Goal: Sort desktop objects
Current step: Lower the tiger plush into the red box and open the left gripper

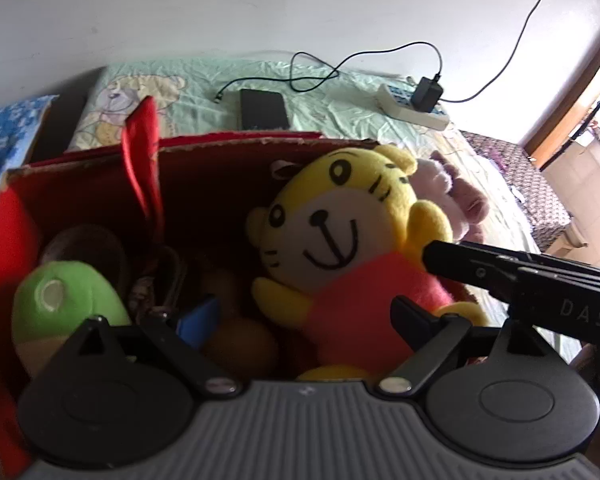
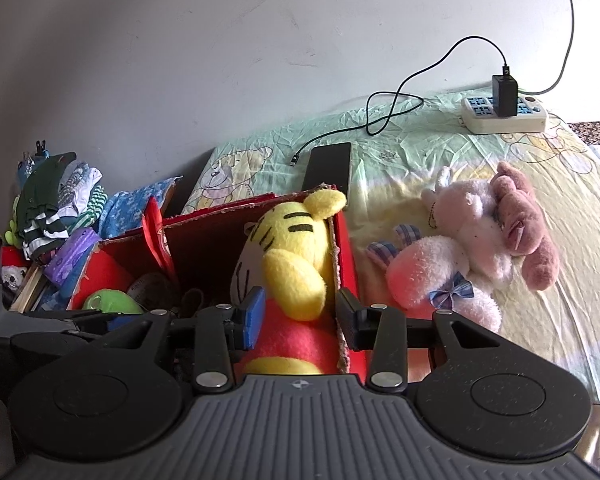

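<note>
Covering bed, wrinkled pale-green cartoon-print sheet (image 2: pixel 420 148) meets white wall. Left: clothes pile (image 2: pixel 56 204). Red cardboard box (image 2: pixel 346 248) holds green plush (image 1: pixel 60 300) and yellow tiger plush in red shirt (image 1: pixel 340 240). Left gripper (image 1: pixel 300 312) released, straddling tiger. Right gripper (image 2: pixel 300 316) clenched on box wall. Right: pink-white plush (image 2: pixel 472 244), white power strip (image 2: pixel 508 116).

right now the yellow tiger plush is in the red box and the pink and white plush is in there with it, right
Not quite. The yellow tiger plush is in the red box, but the pink and white plush is not in there with it: it lies outside on the bed sheet, to the right of the box's wall. The right wrist view shows this plainly.
</note>
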A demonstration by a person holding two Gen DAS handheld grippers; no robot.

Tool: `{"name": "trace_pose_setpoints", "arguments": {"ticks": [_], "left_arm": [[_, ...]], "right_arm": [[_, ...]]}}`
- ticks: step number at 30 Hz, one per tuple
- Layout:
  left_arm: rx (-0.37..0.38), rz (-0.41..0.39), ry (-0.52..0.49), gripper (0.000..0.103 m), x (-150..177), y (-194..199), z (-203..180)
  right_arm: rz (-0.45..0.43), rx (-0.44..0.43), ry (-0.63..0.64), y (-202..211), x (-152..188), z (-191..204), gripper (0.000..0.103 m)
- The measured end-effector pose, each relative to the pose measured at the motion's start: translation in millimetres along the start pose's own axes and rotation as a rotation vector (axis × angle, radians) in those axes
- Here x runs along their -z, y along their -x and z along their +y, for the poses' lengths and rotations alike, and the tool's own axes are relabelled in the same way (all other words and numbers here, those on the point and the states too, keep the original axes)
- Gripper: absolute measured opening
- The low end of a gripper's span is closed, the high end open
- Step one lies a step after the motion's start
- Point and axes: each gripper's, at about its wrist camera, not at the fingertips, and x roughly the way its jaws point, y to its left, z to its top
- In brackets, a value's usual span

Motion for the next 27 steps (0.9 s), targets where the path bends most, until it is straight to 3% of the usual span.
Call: {"name": "trace_pose_setpoints", "arguments": {"ticks": [27], "left_arm": [[-0.165, -0.008, 0.026, 0.095, 14, 16, -18]], "right_arm": [[-0.004, -0.021, -0.01, 17, 16, -7, 0.044]]}}
